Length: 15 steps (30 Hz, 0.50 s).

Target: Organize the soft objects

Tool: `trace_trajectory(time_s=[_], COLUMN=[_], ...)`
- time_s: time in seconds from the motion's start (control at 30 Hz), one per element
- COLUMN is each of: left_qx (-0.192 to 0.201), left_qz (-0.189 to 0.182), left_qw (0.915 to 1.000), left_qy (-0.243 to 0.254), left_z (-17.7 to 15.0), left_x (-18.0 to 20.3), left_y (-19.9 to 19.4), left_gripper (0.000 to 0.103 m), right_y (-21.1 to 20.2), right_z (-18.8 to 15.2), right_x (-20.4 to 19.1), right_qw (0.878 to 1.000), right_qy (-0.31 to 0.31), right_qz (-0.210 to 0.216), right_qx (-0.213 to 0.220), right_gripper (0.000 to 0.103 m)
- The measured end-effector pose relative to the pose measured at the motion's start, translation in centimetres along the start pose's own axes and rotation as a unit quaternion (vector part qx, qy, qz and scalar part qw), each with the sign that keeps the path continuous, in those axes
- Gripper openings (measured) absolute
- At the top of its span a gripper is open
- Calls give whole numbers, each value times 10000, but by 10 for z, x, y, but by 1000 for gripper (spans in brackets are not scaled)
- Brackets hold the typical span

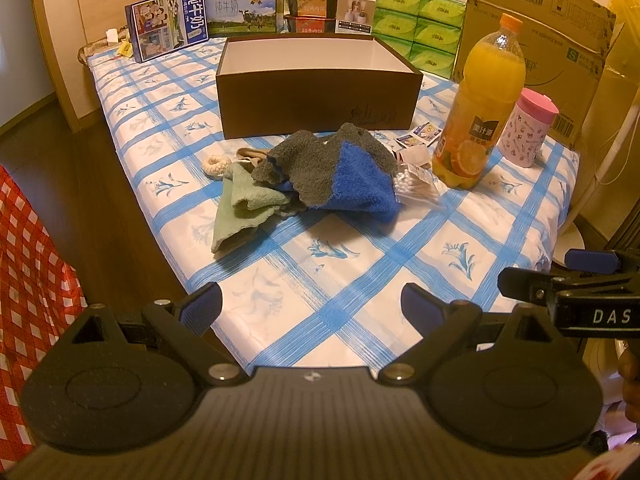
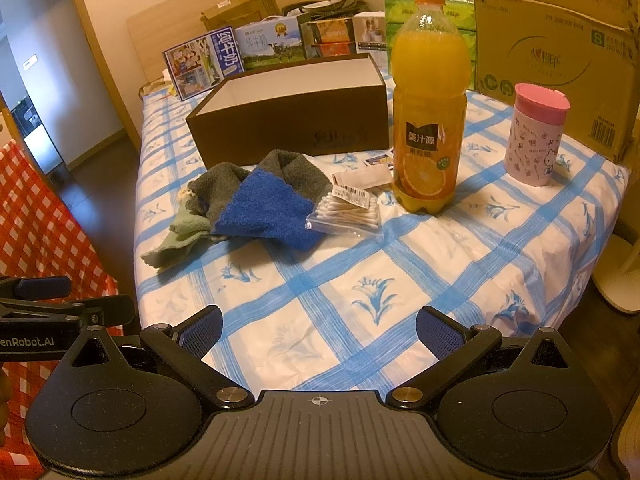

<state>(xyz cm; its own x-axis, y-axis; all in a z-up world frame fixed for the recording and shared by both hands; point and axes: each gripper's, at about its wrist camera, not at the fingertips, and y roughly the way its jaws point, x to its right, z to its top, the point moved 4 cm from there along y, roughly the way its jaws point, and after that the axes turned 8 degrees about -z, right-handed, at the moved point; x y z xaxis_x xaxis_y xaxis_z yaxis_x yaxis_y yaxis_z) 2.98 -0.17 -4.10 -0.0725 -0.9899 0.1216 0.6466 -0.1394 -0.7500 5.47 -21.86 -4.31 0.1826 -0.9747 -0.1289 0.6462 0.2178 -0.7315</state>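
A pile of soft cloths lies mid-table: a blue and grey fuzzy towel (image 1: 344,168) (image 2: 264,200), a pale green cloth (image 1: 240,208) (image 2: 180,236) at its left, and a cream knitted ring (image 1: 214,165) beside it. Behind the pile stands an open brown box (image 1: 316,92) (image 2: 288,116) with a white, bare inside. My left gripper (image 1: 312,304) is open over the near table edge, well short of the pile. My right gripper (image 2: 318,328) is open too, holding nothing, and shows from the side in the left wrist view (image 1: 552,276).
A bag of cotton swabs (image 2: 344,216) rests against the towel. An orange juice bottle (image 2: 428,100) and a pink lidded cup (image 2: 534,136) stand right of it. Milk cartons (image 1: 168,24), tissue packs (image 1: 420,24) and a cardboard box (image 2: 556,48) line the back. A red checked cloth (image 1: 28,280) hangs at left.
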Motion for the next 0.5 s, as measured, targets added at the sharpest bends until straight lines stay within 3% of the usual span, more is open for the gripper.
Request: trace_trajectory(time_s=[0.5], left_qx=[-37], left_qz=[-17], left_qw=[10000], left_qy=[-16], left_z=[-2], left_x=[-2], left_y=[4], left_gripper=[95], right_y=[6], right_z=[-4], right_x=[3], right_qw=[10000], right_qy=[5], right_qz=[-11], right_qx=[-25], right_gripper=[103])
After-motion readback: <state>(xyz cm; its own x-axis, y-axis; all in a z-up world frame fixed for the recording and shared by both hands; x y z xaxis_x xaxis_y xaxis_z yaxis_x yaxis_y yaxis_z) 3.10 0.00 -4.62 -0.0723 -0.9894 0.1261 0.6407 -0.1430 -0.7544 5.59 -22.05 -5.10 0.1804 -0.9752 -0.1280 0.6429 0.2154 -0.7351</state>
